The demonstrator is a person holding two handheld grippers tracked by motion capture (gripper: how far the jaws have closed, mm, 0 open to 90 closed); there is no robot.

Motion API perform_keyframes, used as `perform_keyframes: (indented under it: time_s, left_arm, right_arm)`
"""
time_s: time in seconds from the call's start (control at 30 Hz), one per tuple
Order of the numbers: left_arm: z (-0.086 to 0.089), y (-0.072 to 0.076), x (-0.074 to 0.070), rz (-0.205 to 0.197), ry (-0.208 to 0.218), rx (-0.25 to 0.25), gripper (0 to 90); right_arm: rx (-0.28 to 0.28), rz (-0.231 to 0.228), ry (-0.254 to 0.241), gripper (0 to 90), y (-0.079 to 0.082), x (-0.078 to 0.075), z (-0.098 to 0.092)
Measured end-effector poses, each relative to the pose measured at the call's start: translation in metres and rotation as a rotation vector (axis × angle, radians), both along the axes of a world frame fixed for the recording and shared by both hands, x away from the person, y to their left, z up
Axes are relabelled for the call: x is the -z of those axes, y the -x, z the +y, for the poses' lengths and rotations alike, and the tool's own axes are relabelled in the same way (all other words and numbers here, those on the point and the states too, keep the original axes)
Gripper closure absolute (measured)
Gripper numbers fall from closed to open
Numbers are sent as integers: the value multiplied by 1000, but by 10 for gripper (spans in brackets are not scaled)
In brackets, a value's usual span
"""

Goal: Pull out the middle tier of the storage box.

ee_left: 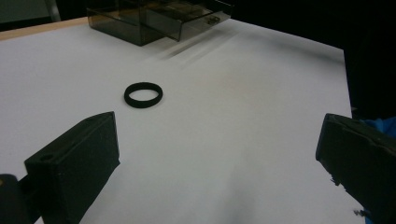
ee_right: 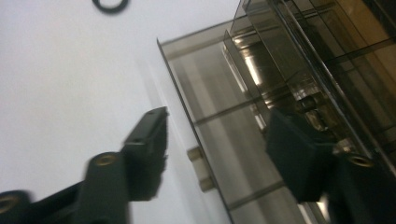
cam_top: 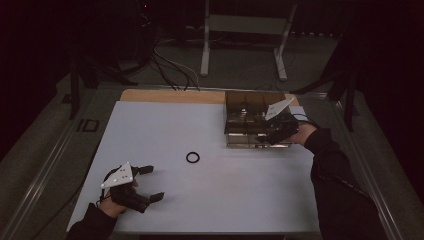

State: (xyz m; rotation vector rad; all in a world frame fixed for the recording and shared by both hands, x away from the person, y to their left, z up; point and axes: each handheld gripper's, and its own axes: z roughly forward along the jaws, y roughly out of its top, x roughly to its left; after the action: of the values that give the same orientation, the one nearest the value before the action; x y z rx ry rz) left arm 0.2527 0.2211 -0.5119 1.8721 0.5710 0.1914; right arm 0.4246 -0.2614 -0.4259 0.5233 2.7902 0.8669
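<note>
High view. White surface [cam_top: 165, 200]. Black ring [cam_top: 193, 157] lies flat near the middle, loose, touching nothing. Smoked clear drawer box [cam_top: 245, 107] stands at the far right. Left tongs [cam_top: 148, 183] rest at the near left, jaws spread, empty, well apart from the ring. Right tongs [cam_top: 265, 135] are at the box's near side.

Left gripper view. Jaws wide apart, nothing between them. Ring [ee_left: 143, 94] lies ahead on the bare surface, short of the drawer box [ee_left: 140, 23], whose drawer [ee_left: 196, 18] stands pulled out.

Right gripper view. Jaws parted, gripping nothing, straddling the front wall of the drawer [ee_right: 210, 116] just beside its small knob [ee_right: 201, 168]. Ring [ee_right: 110, 4] at the top edge, well apart.

Progress, judged: drawer opened; ring not yet picked up or placed inside; closing the drawer also left.
</note>
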Motion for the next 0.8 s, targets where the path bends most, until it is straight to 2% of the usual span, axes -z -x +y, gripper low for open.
perform_keyframes:
  time_s: [0.07, 0.17, 0.2, 0.23, 0.37, 0.47, 0.8]
  left_arm:
    - [0, 0, 0, -1, 1, 1, 10]
    - [0, 0, 0, -2, 1, 2, 10]
    - [0, 0, 0, -2, 1, 1, 10]
    - [0, 0, 0, -2, 1, 2, 10]
    - [0, 0, 0, 0, 2, 3, 10]
    - [0, 0, 0, 0, 2, 4, 10]
    - [0, 0, 0, 1, 0, 4, 10]
  right_arm:
    - [42, 35, -6, 281, -1, -1, 3]
    - [63, 47, -27, 219, -2, -1, 7]
    - [71, 67, -38, 189, -2, -1, 8]
    - [57, 72, -55, 162, -3, -1, 8]
    - [59, 76, -91, 99, 0, -2, 14]
    - [79, 72, -110, 0, 0, -2, 19]
    - [138, 14, -160, 0, -2, -12, 34]
